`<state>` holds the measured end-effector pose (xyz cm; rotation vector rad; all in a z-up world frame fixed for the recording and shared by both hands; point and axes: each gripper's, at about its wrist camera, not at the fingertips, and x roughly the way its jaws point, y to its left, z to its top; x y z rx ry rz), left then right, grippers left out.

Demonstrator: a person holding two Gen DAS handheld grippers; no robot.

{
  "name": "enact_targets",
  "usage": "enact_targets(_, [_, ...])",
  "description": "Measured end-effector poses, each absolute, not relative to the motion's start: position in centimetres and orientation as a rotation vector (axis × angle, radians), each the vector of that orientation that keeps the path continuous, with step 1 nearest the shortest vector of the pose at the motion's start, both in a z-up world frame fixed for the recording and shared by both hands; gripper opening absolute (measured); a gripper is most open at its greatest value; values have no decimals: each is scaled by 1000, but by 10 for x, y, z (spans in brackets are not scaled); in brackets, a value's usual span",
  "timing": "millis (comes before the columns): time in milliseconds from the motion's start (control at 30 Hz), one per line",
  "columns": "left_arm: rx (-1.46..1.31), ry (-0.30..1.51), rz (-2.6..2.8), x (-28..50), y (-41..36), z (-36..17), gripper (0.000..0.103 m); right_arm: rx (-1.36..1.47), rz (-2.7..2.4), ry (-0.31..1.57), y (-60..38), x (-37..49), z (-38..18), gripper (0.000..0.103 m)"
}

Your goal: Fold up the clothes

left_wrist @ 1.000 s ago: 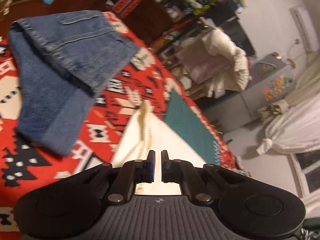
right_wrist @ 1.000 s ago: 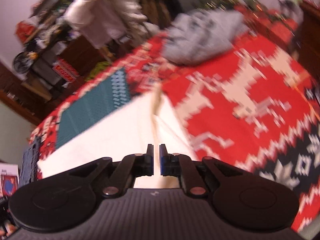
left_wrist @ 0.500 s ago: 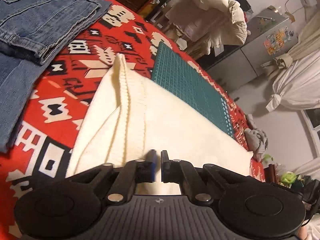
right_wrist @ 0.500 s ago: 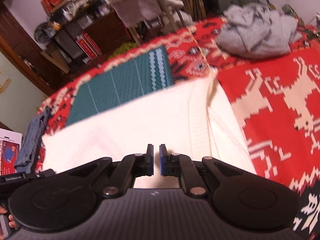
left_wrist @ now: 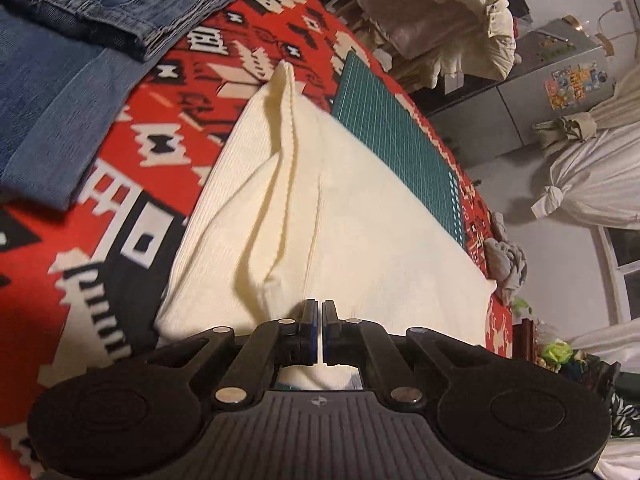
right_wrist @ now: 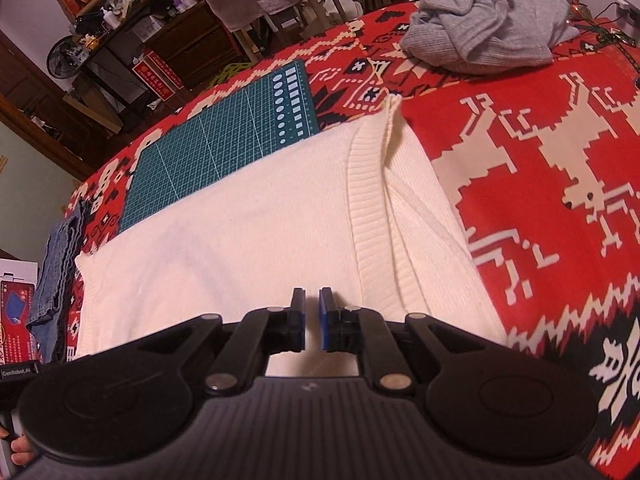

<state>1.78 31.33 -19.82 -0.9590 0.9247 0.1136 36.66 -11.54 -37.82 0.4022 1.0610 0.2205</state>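
Where the cream sweater [left_wrist: 360,216] lies spread across the red patterned blanket [left_wrist: 132,216], both tools sit low at its near edge. The left gripper [left_wrist: 321,312] has its fingers pressed almost together, only a thin slit between the blue pads, and pale knit shows right behind them; whether any cloth is caught in that slit I cannot tell. Just ahead of it a ridge of the sweater stands up in a long fold running away from the tips.

The right gripper [right_wrist: 311,308] has its fingers a little apart, a narrow gap between the pads, hovering over the sweater [right_wrist: 240,232] with nothing visibly pinched. To its right a ribbed band of the knit runs up toward a raised corner.

The far edge of the sweater overlaps a green cutting mat [right_wrist: 216,128]. Folded jeans [left_wrist: 80,52] lie on the blanket off to the left side, apart from the sweater. A crumpled grey garment [right_wrist: 488,32] sits at the far right corner of the blanket [right_wrist: 560,184], well away. Beyond the bed there are cluttered shelves [right_wrist: 132,52].
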Motion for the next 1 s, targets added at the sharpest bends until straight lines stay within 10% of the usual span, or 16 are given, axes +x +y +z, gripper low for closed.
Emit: enact_targets(1000, [-1032, 912, 185, -4, 317, -193, 4, 519, 233, 1156, -127, 329, -383, 4])
